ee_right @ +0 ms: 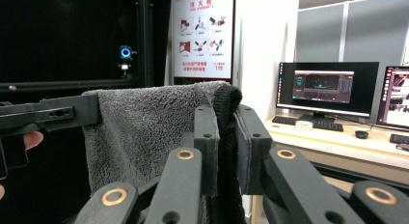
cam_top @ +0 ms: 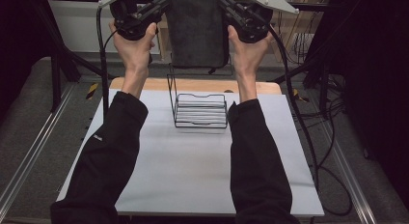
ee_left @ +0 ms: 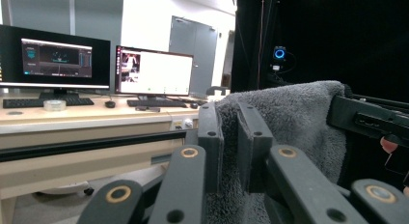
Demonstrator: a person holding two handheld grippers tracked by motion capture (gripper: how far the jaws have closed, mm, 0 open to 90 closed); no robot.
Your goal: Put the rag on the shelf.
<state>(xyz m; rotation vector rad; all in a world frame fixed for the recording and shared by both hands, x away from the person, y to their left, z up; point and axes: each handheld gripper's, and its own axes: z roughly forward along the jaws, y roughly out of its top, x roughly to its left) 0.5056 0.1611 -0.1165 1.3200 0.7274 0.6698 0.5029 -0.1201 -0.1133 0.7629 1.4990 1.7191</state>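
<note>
A dark grey towel (cam_top: pixel 197 28) hangs flat and stretched between my two grippers, held high above the far edge of the table. My left gripper (cam_top: pixel 164 6) is shut on the towel's upper left corner, and the left gripper view has the towel (ee_left: pixel 294 122) pinched in that gripper (ee_left: pixel 230 137). My right gripper (cam_top: pixel 225 6) is shut on the upper right corner, its gripper (ee_right: pixel 226 142) clamped on the folded towel edge (ee_right: pixel 144 127). Below the towel a black wire rack (cam_top: pixel 200 108) stands on the white table (cam_top: pixel 193 166).
A wooden strip (cam_top: pixel 144 84) runs along the table's far edge. Cables (cam_top: pixel 308 132) trail down the right side of the table. Desks with monitors (ee_left: pixel 154 72) and a keyboard (ee_left: pixel 36 102) stand beyond, and a poster (ee_right: pixel 202 35) hangs on the wall.
</note>
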